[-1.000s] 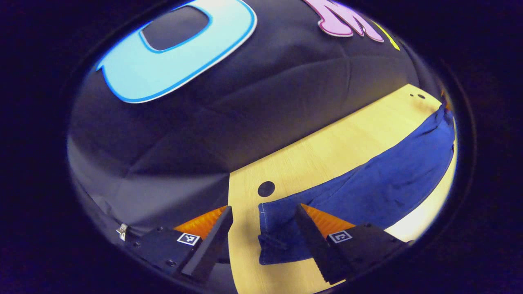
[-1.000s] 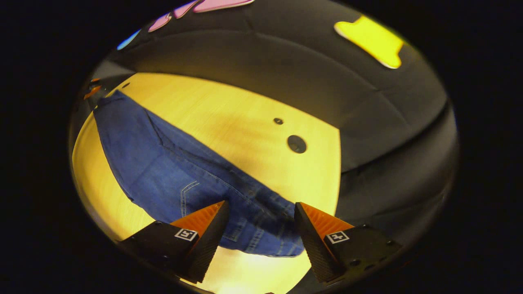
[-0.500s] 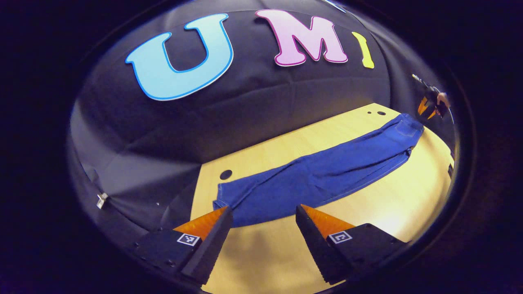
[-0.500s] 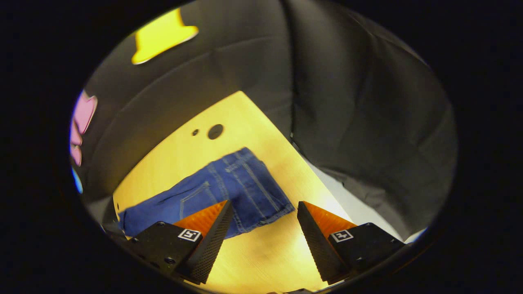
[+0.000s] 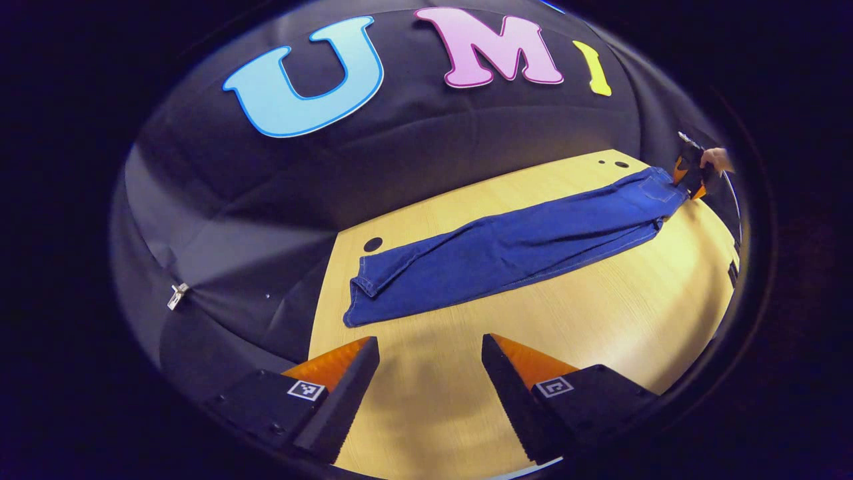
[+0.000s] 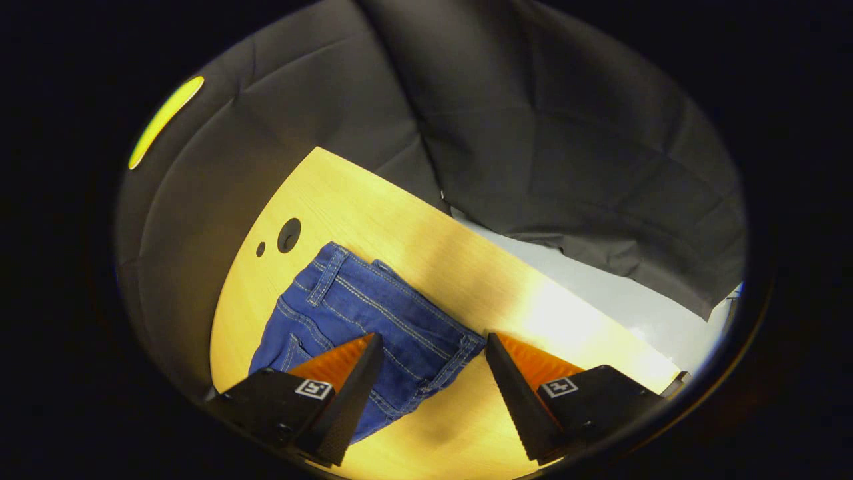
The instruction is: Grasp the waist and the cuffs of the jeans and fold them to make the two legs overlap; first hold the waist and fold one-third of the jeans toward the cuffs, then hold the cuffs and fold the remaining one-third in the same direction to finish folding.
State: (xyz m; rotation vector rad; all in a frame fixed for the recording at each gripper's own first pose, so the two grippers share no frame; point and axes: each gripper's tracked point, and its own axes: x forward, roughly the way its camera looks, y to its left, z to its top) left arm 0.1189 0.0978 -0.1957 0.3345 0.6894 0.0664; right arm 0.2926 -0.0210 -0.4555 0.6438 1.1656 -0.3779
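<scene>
Blue jeans (image 5: pixel 513 250) lie stretched flat on the wooden table (image 5: pixel 600 333), legs overlapped, with the cuffs (image 5: pixel 363 290) at the near left and the waist (image 5: pixel 656 187) at the far right. My left gripper (image 5: pixel 430 387) stands open above bare table, short of the cuffs. In the left gripper view the right gripper (image 5: pixel 690 177), held by a hand (image 5: pixel 716 159), hovers at the waist end. In the right gripper view the waist (image 6: pixel 380 320) with its belt loops lies just ahead of my right gripper (image 6: pixel 433 393), which is open above the waistband corner.
Round holes sit in the table near the cuffs (image 5: pixel 372 244) and near the waist (image 6: pixel 288 235). The black cloth wall (image 5: pixel 373 167) closes the table's far side. A pale floor strip (image 6: pixel 600 287) lies past the table's right edge.
Both grippers pulled back from the jeans and turned. The left now sees the whole garment from farther off; the right swung round over the waistband. Both stayed open.
</scene>
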